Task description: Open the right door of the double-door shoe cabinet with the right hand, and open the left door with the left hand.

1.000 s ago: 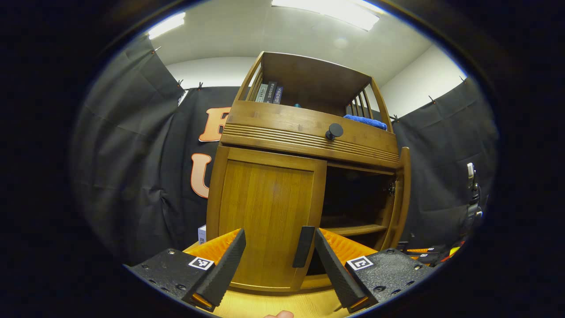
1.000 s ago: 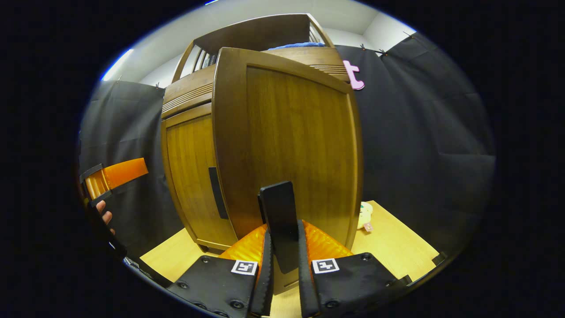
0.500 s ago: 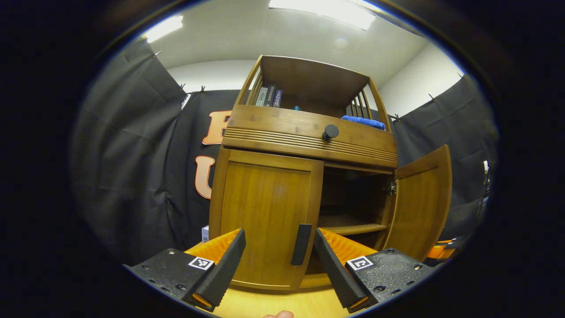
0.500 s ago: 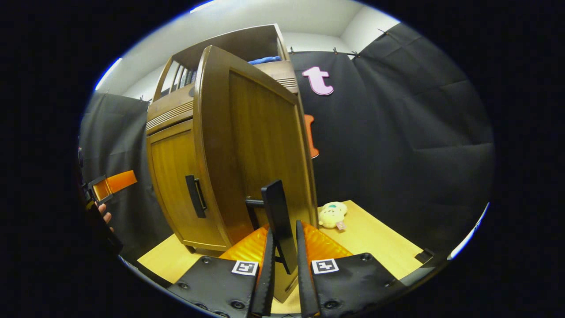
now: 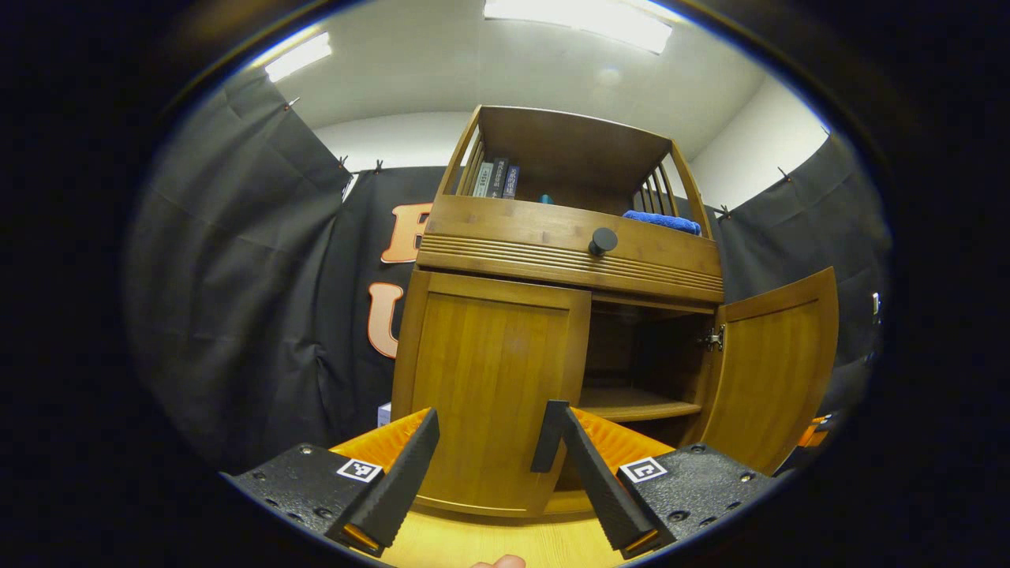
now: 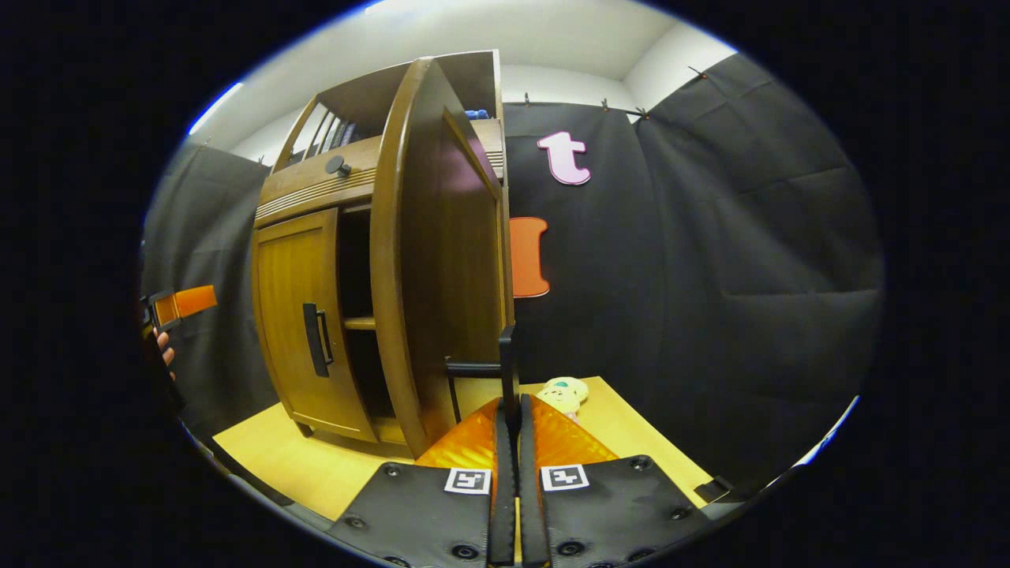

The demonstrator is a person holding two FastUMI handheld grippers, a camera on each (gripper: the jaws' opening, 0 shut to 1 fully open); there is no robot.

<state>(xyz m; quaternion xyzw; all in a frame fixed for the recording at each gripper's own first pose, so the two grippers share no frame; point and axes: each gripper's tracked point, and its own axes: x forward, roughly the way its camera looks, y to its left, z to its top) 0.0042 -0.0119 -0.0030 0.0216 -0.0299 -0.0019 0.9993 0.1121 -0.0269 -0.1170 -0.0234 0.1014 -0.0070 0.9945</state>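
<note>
Swinging wider, the right door (image 6: pixel 430 260) follows right tongs (image 6: pixel 510 505) clenched on its handle (image 6: pixel 507 371); left tongs (image 5: pixel 493 473) released.

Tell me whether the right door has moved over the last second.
Yes. The right door has swung further outward from the cabinet frame, exposing the inner shelf.

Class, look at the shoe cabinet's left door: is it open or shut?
Shut. The left door lies flush in the cabinet front, while the right door is swung wide, showing a shelf inside.
</note>
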